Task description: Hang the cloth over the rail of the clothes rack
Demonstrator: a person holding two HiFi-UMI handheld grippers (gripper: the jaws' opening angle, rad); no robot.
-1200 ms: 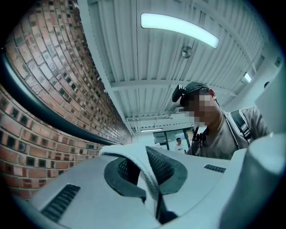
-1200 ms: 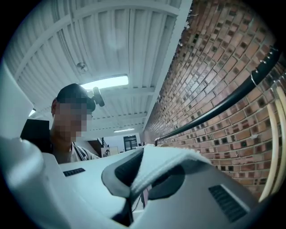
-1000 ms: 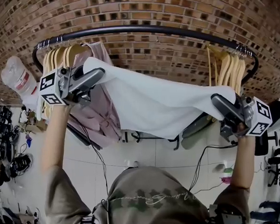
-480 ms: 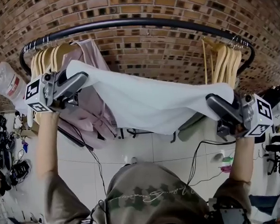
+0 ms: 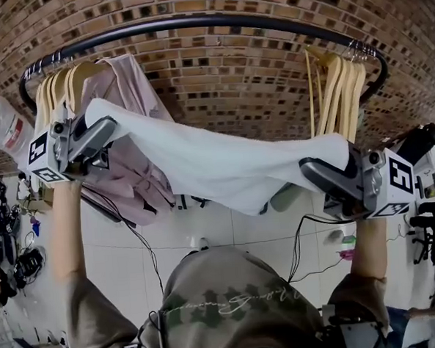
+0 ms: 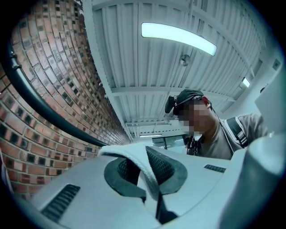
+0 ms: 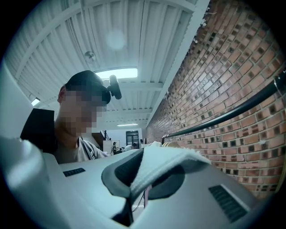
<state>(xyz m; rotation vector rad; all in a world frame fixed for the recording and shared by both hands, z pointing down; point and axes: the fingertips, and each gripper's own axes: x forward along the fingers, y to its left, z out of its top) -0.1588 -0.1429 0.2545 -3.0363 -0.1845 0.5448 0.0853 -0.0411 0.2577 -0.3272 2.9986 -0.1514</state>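
- Left gripper (image 5: pixel 108 128) sits at 9 o'clock in the head view, raised on an outstretched arm; its jaws are clamped tight on one corner of the cloth (image 5: pixel 217 162), and a white fold shows pinched between the dark pads in the left gripper view
- Right gripper (image 5: pixel 313 172) is at 3 o'clock, a little lower than the other; its jaws are likewise closed on the opposite corner, with the thick white hem bulging out over the pads in the right gripper view
- between the two grips the cloth is stretched out wide, sagging in the middle toward 6 o'clock; it hangs below the rail (image 5: pixel 194 24) and is not over it
- the rail is a dark tube arching across 12 o'clock, in front of the brick wall (image 5: pixel 234 80)
- wooden hangers (image 5: pixel 58 87) bunch on it at 10 o'clock; a second bunch of hangers (image 5: pixel 341 88) hangs at 2 o'clock
- a pink garment (image 5: pixel 132 167) hangs from the 10 o'clock bunch, behind the cloth's left end
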